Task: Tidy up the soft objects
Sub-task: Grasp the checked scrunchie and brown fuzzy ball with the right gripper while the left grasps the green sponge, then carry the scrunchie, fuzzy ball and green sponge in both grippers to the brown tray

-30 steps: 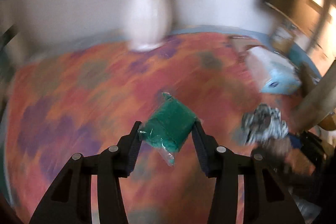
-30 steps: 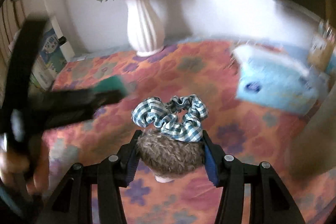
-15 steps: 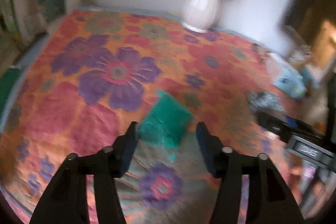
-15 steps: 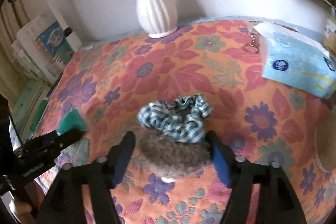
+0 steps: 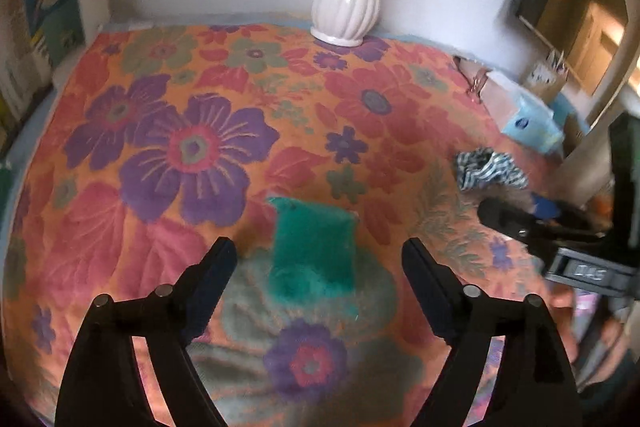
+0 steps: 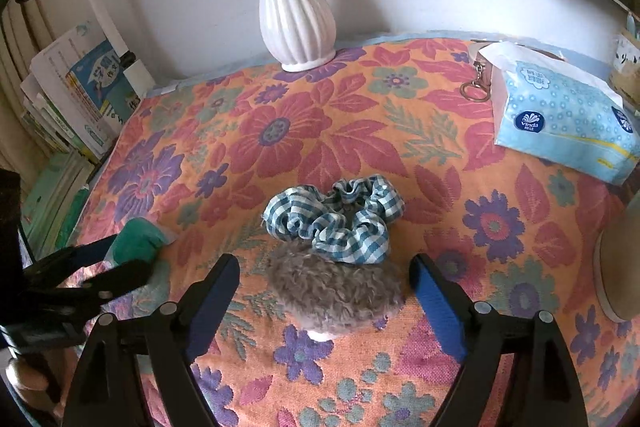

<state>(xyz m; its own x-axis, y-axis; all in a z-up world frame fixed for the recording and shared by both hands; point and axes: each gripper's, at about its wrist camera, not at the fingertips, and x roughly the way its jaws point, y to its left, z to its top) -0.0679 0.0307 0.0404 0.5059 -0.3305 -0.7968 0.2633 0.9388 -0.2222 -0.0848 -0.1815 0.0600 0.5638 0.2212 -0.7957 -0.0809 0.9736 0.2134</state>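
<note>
Both grippers stood spread above the floral cloth (image 6: 304,131): the left gripper (image 5: 318,267) straddling a green pouch (image 5: 314,255), the right gripper (image 6: 324,279) flanking a furry scrunchie (image 6: 336,295) touching a gingham scrunchie (image 6: 340,215).

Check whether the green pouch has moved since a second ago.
Yes. The green pouch, then held in the left gripper, now lies released on the tablecloth, farther left of the checked scrunchie.

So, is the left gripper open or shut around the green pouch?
Open. The left gripper has both fingers spread wide, with gaps on either side of the green pouch, which lies on the floral cloth.
</note>
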